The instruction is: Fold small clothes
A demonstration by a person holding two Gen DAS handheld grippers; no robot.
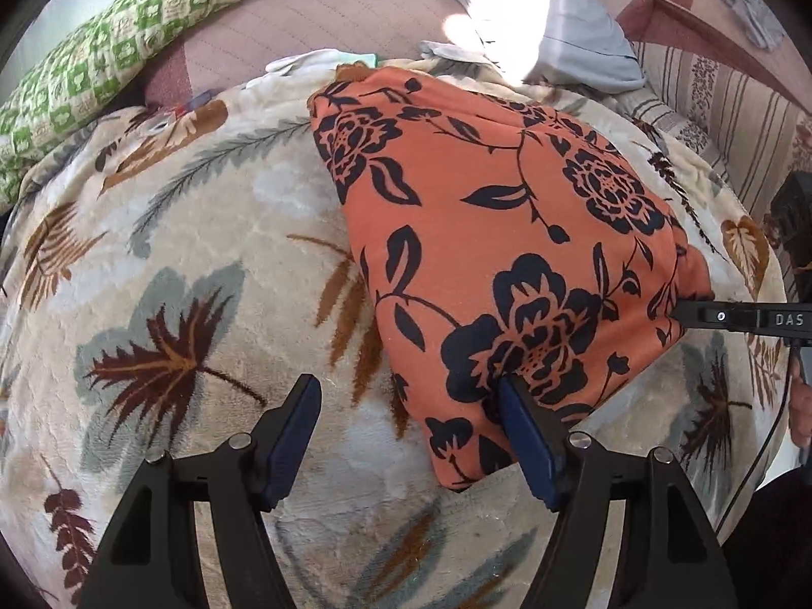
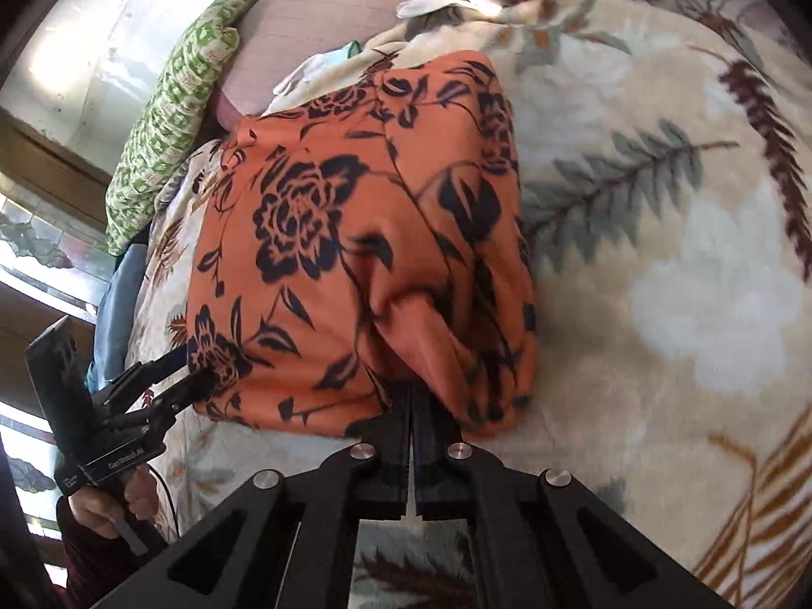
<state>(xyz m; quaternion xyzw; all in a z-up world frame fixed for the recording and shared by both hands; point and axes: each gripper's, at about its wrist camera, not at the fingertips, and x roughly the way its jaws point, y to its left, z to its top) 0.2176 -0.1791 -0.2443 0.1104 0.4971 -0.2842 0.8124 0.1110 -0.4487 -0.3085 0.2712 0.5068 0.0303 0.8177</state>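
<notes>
orange garment point(image 1: 487, 233) with black flower print lies folded on the leaf-pattern fleece blanket point(image 1: 177, 254) spread over the bed. everything placed relative to the garment.

left claw point(image 1: 411, 396): jaws apart, wide. one blue pad point(image 1: 528, 446) rests on the garment's near corner, over a black flower; the other blue pad hangs over bare blanket beside the garment's edge. not clamped on anything.

right claw point(image 2: 412, 391): jaws together, tips tucked under a bunched fold at the garment's near edge. cloth is gathered and draped over the tips there; it looks pinched between them, though the fold hides the very tips. that corner is motion-blurred in the right wrist view.

from the left wrist view the right claw's finger comes in at the garment's far side edge, white lettering "das" point(image 1: 789, 319) readable on it. from the right wrist view the left tool shows a small label point(image 2: 124, 459), too small to read, with a hand point(image 2: 109, 505) gripping its handle.

beyond the garment: green-and-white checked pillow point(image 1: 101, 61), a pale blue pillow point(image 1: 573, 35) in a patch of sun, mauve quilted bedcover point(image 1: 325, 15).
</notes>
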